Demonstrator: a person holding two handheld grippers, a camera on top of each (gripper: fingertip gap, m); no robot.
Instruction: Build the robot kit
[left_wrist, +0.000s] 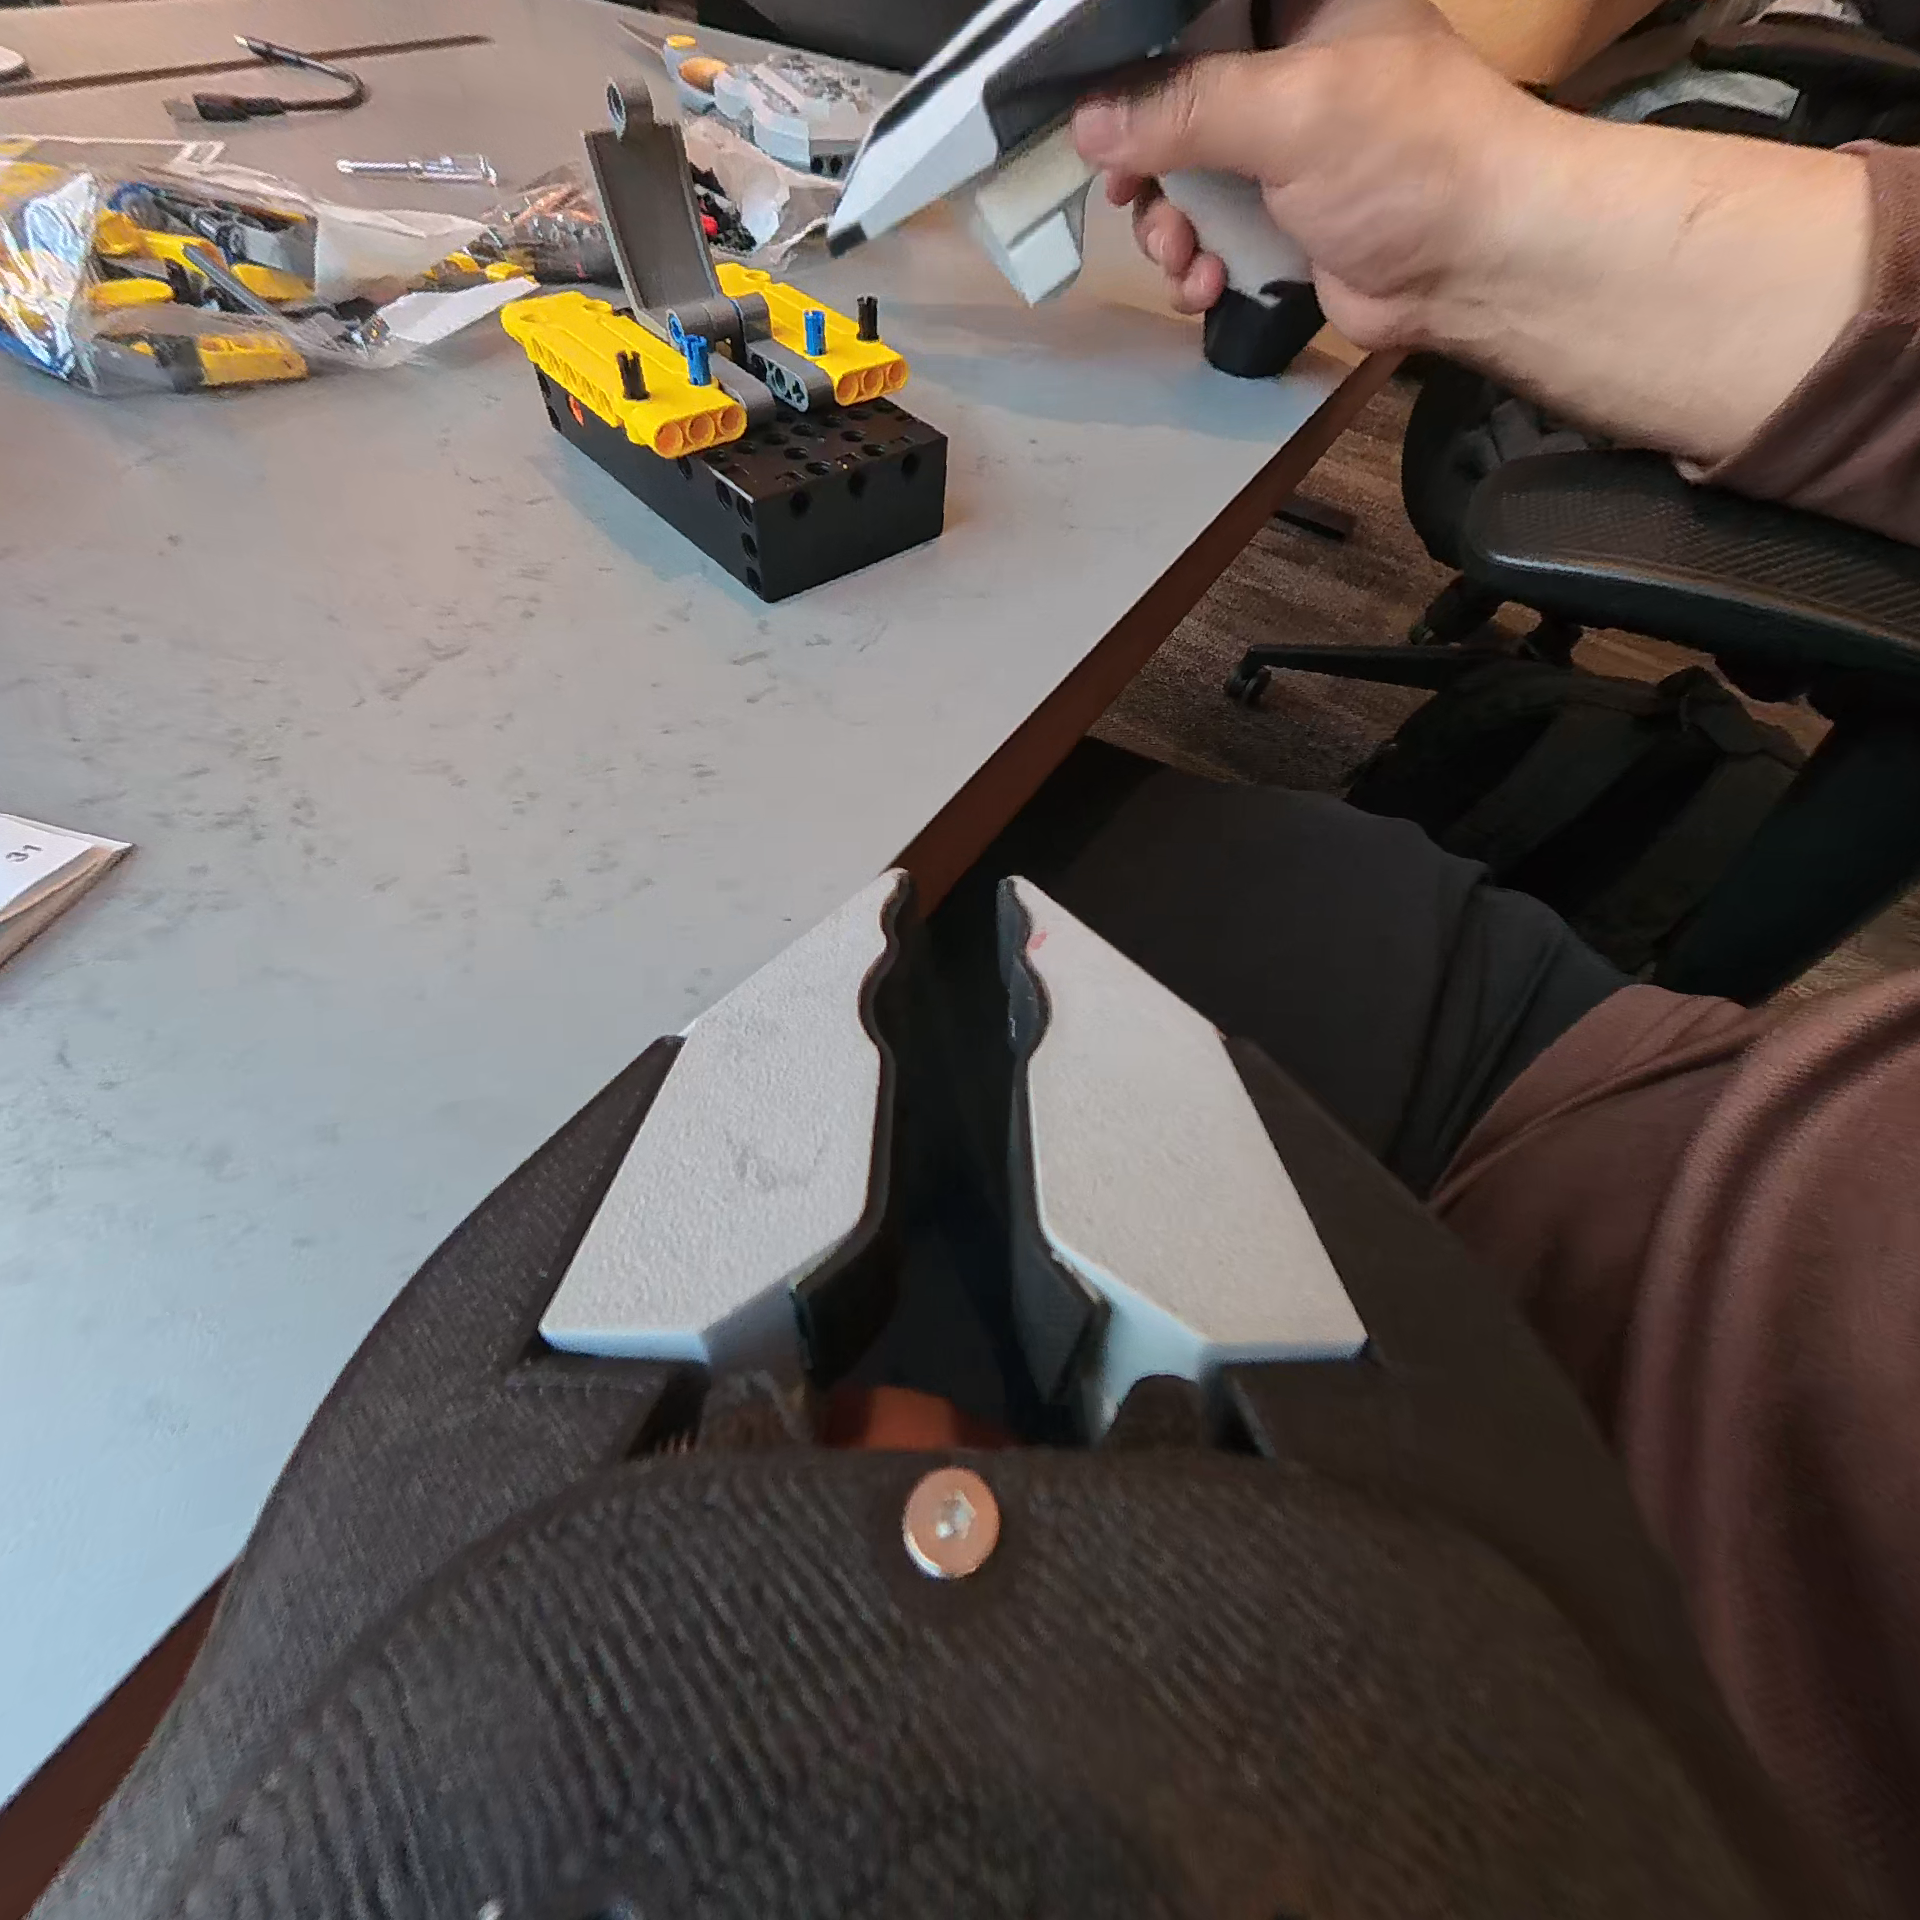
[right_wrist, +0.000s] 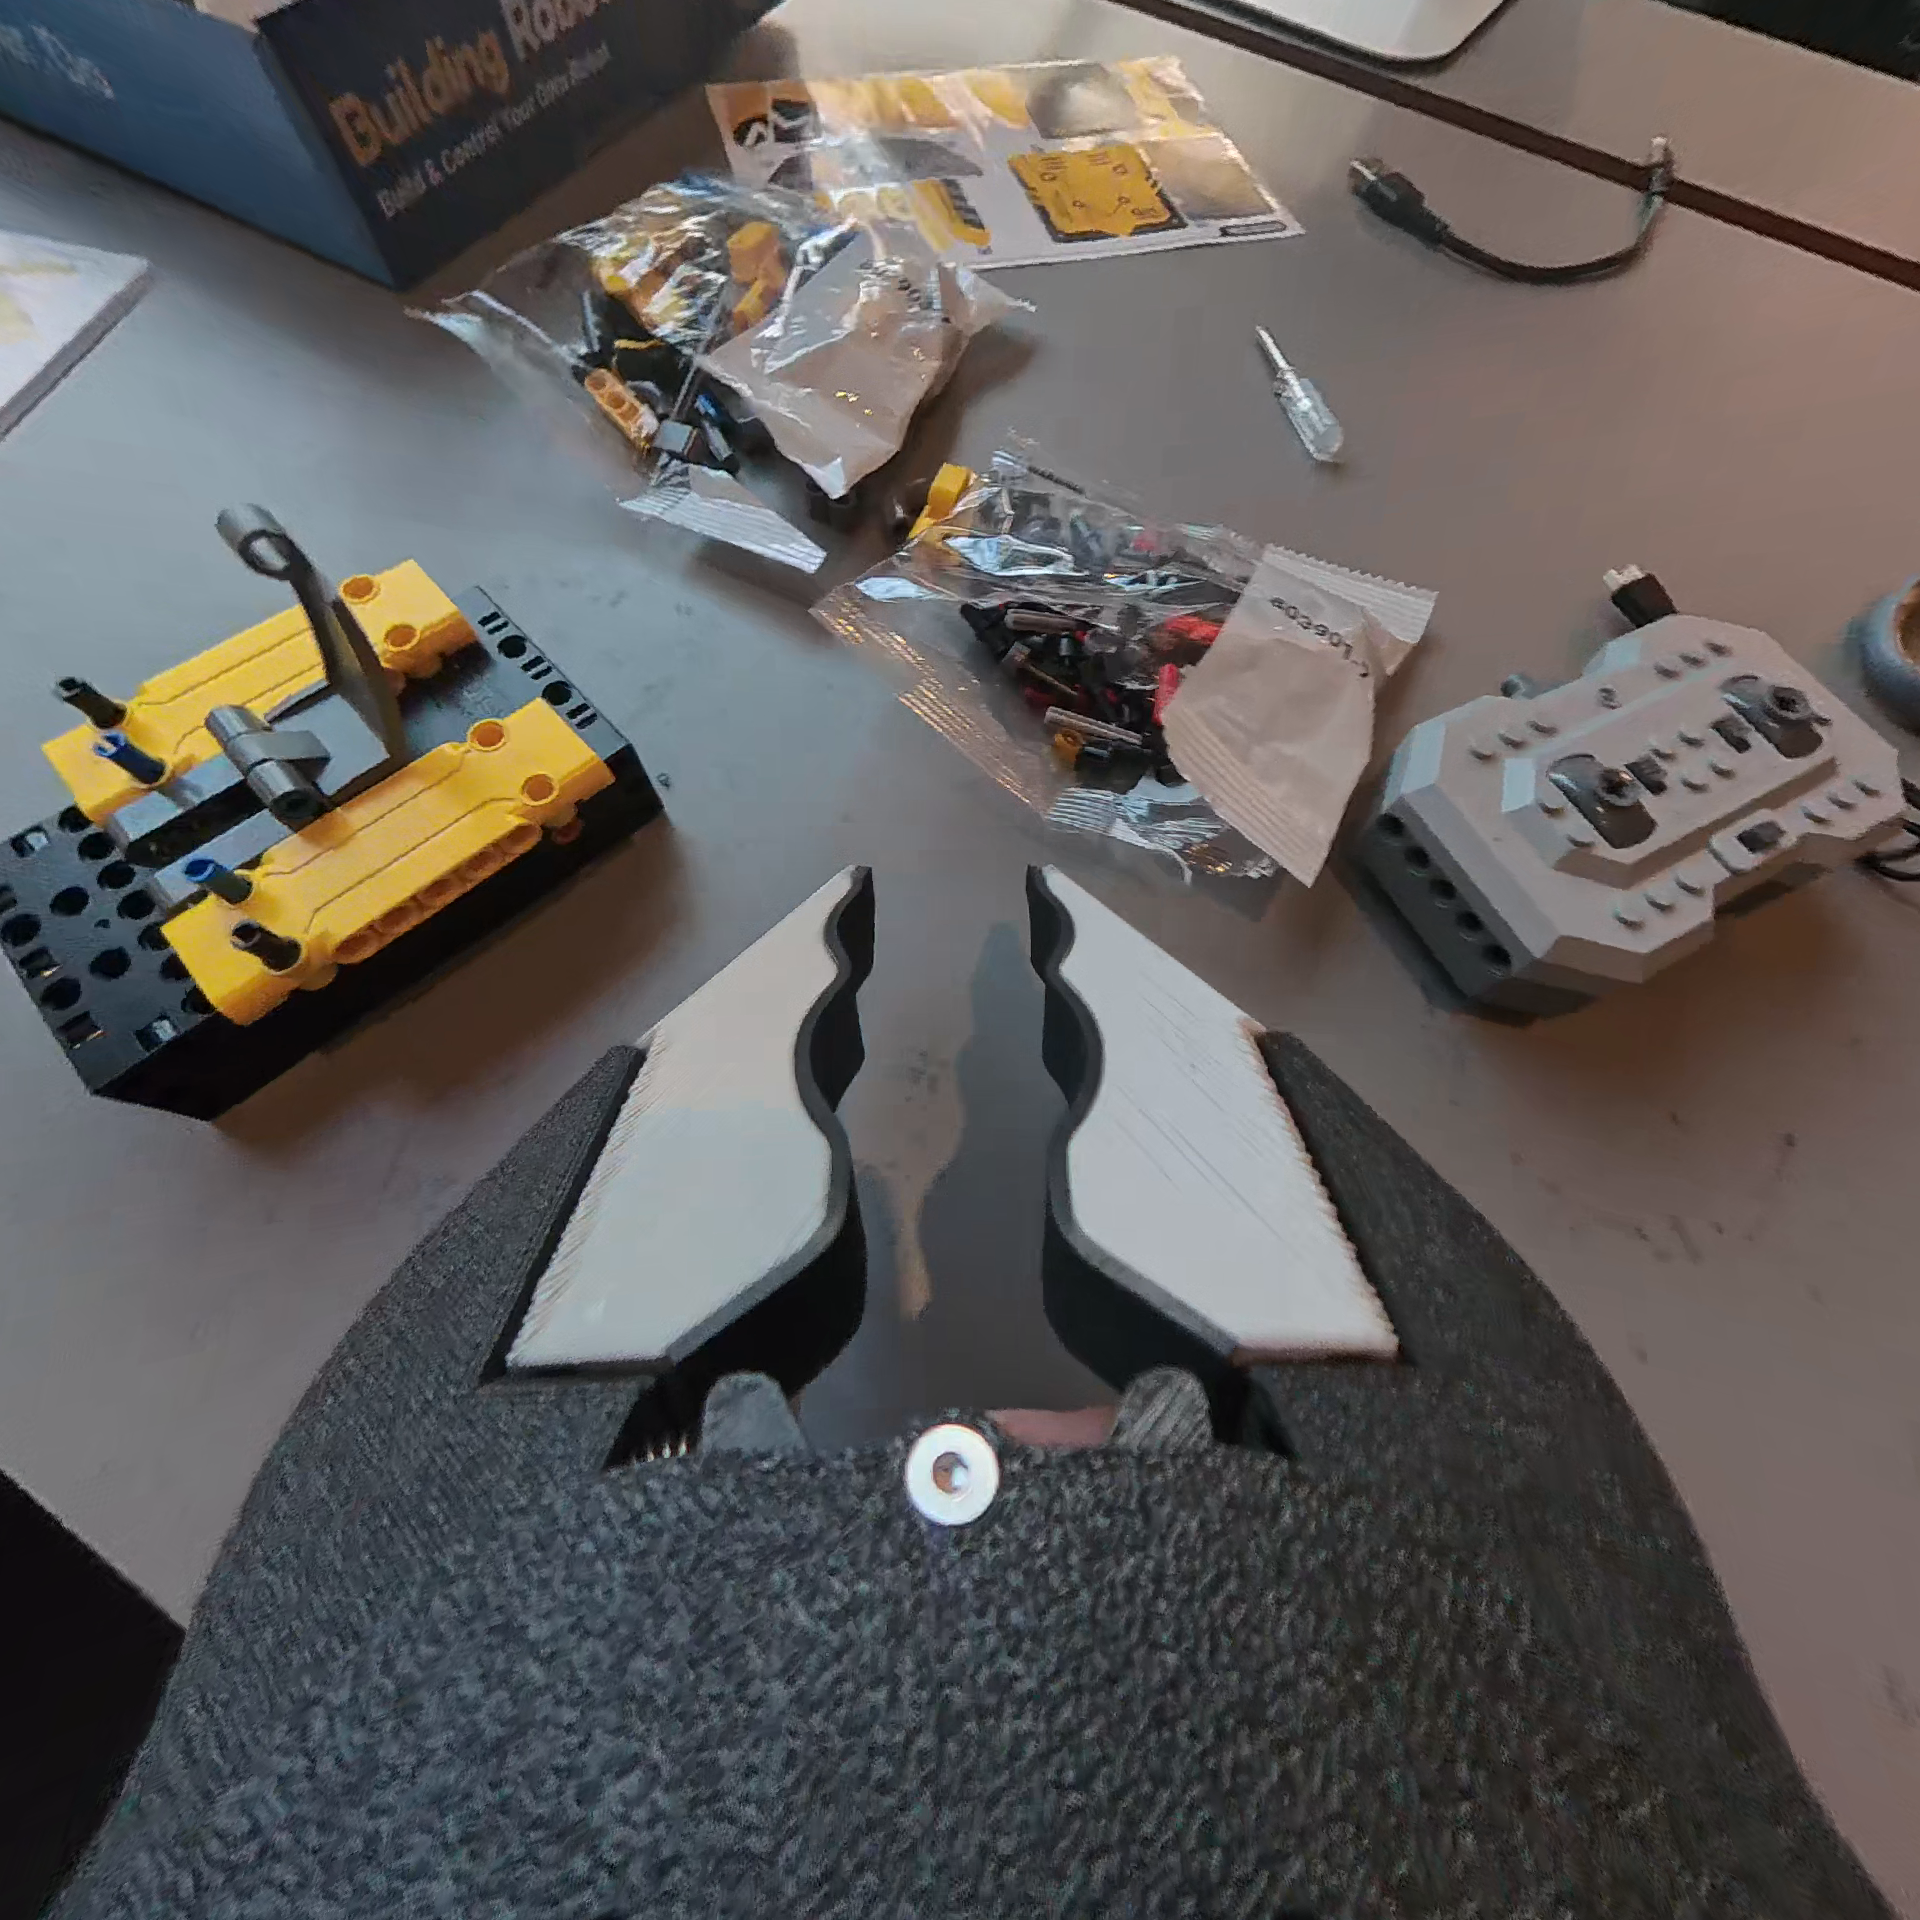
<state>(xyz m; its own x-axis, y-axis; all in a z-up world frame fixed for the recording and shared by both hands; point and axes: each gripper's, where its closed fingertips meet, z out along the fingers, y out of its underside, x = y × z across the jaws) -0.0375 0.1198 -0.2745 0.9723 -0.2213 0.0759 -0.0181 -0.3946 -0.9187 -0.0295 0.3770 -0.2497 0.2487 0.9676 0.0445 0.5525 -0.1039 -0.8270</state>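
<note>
Left gripper (left_wrist: 951, 894): jaws slightly apart, empty, over the table (left_wrist: 416, 727) edge.
Right gripper (right_wrist: 948, 883): jaws parted, empty, above bare tabletop.
Brick assembly (right_wrist: 312, 821): black base, yellow beams, left of right gripper.
Bags: clear bag (right_wrist: 1122, 675) of small pins ahead; printed writing present.
Blue box (right_wrist: 312, 125): cut off, lettered.

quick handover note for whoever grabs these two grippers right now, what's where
Left hand-held gripper: open, empty, at the near edge of the grey table, above the person's lap.
Right hand-held gripper: open, empty, above bare table.
Black perforated block with yellow beams and upright grey lever: left of the right gripper, untouched.
Clear bag of small black and red pins: just ahead. Grey studded motor box: to the right.
Nothing held; both bags appear torn open.
</note>
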